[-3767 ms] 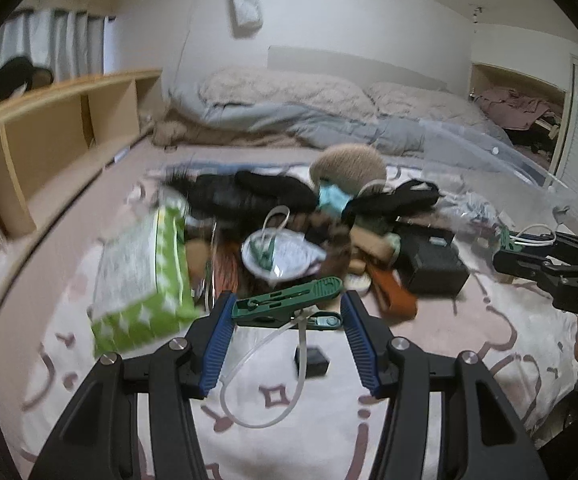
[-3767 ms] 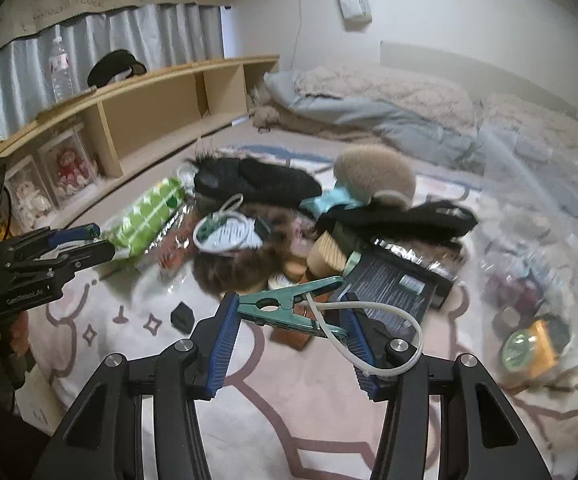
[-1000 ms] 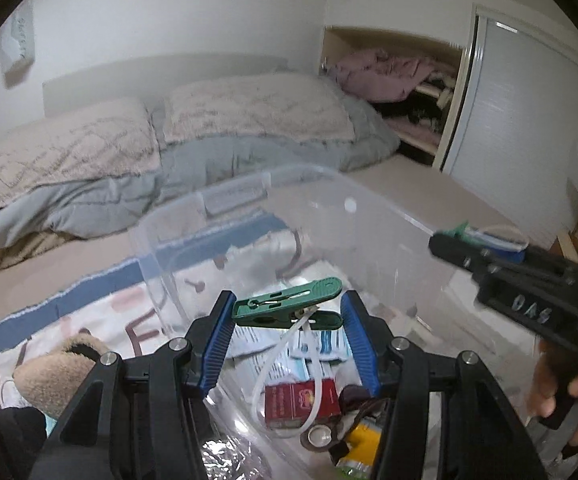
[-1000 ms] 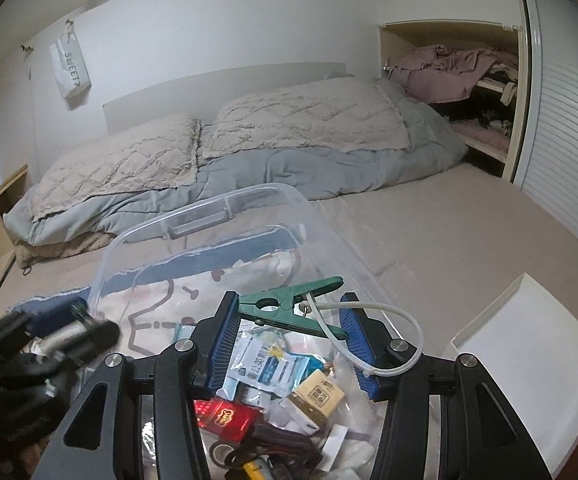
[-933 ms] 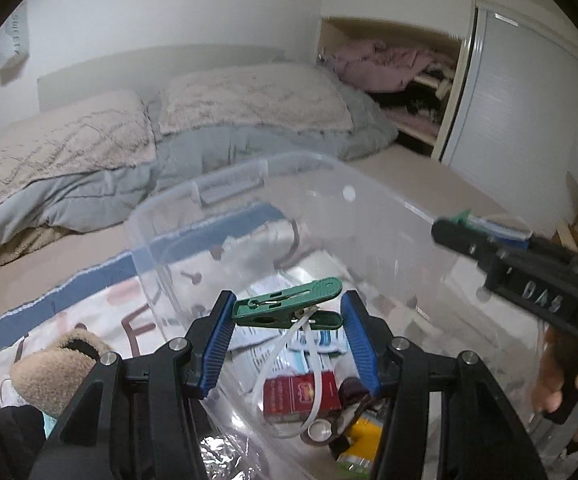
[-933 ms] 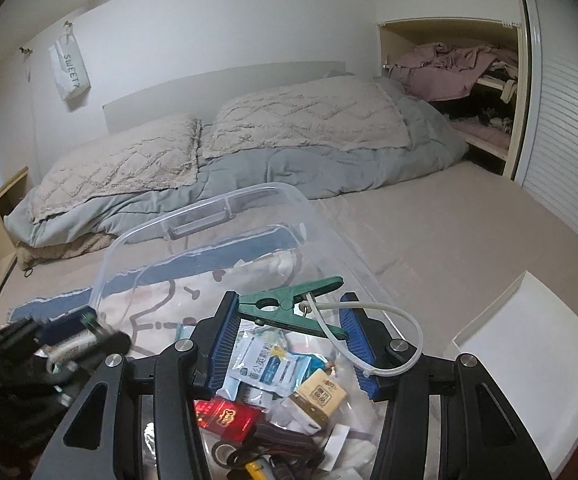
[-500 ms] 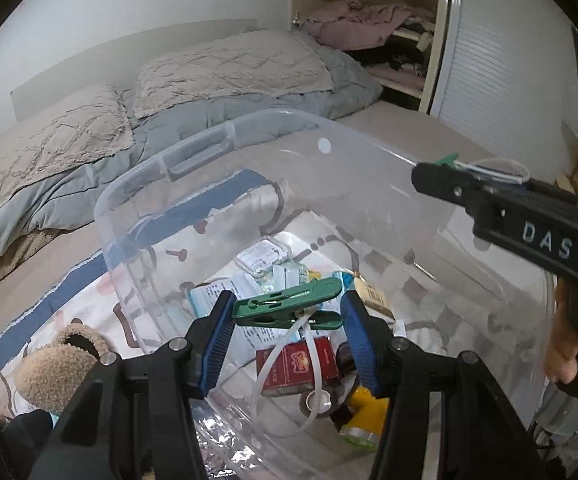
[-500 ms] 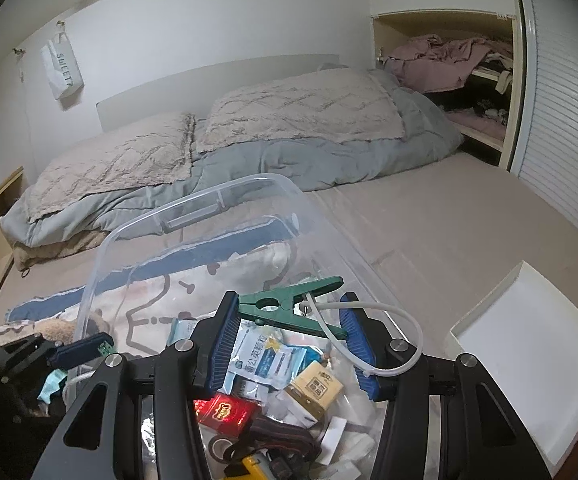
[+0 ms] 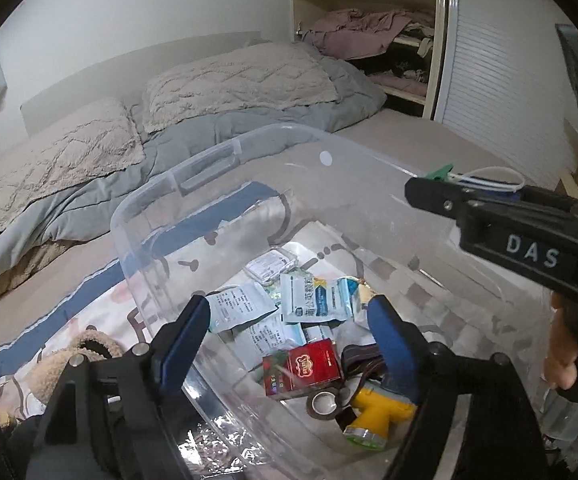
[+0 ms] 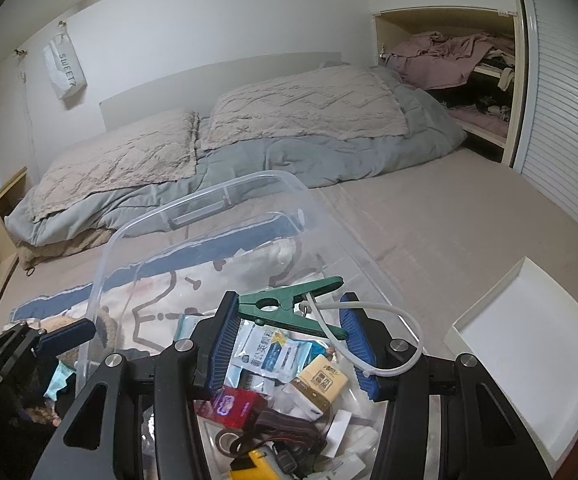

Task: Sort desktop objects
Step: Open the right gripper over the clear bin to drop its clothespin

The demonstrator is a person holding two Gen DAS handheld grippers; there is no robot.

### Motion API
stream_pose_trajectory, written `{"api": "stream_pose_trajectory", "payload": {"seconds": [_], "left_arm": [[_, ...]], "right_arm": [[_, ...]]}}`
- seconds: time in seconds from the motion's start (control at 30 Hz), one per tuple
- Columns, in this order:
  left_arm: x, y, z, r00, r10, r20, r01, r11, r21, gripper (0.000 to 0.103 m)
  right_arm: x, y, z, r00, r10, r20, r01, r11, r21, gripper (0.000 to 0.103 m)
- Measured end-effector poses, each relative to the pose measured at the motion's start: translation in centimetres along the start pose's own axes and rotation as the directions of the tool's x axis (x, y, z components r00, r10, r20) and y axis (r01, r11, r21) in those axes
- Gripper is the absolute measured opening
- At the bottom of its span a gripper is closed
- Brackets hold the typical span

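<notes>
Over the clear bin (image 9: pixel 225 160) your left gripper (image 9: pixel 289 330) now has nothing between its blue pads: half a second ago a green clip with its white tube sat gripped there, and it is gone from that spot. Its jaws are opening, and through the gap you look straight down on the packets (image 9: pixel 313 298), the red box (image 9: pixel 303 366) and the yellow torch (image 9: pixel 377 410) on the bin floor. Where that clip landed you cannot tell from either view.

Your right gripper (image 10: pixel 289 340) is narrowly set and pinches its own green clip (image 10: pixel 289 300), as it did a second ago; the clip lies across the pads, its tip toward 2 o'clock, and the white tube (image 10: pixel 389 312) loops out past the right pad toward 4 o'clock.

Only the right wrist view shows the white tray (image 10: pixel 529 360) on the bed at 3 o'clock of the bin, and your left gripper low at 9 o'clock, outside the bin wall. Only the left wrist view shows your hand (image 9: pixel 569 360) on the right tool's handle at 3 o'clock, with the clip's tip just showing at that tool's front.

The bin contents lie directly beneath both tools.
</notes>
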State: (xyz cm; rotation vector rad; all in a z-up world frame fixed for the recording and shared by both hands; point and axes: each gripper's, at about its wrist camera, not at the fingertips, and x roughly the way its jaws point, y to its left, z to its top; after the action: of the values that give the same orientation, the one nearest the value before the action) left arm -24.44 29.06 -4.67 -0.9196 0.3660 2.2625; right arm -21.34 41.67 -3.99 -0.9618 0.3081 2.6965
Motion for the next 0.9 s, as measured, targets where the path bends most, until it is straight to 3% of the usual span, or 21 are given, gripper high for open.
{"api": "stream_pose_trajectory", "payload": {"seconds": [0.2, 0.47, 0.9], "left_arm": [[-0.9, 0.8, 0.2, 0.999, 0.002, 0.034, 0.000, 1.000, -0.032, 0.081], [-2.2, 3.0, 0.0, 0.997, 0.027, 0.071, -0.021, 0.996, -0.085, 0.081], [-3.2, 4.5, -0.5, 0.993, 0.047, 0.109, -0.038, 0.995, -0.091, 0.081]], "right_arm": [[0.3, 0.3, 0.8, 1.000, 0.029, -0.008, -0.029, 0.999, 0.015, 0.052], [1.6, 1.4, 1.2, 0.999, 0.007, -0.050, -0.007, 1.000, 0.010, 0.052], [2.9, 1.5, 2.1, 0.995, 0.019, -0.101, -0.011, 0.997, 0.080, 0.052]]}}
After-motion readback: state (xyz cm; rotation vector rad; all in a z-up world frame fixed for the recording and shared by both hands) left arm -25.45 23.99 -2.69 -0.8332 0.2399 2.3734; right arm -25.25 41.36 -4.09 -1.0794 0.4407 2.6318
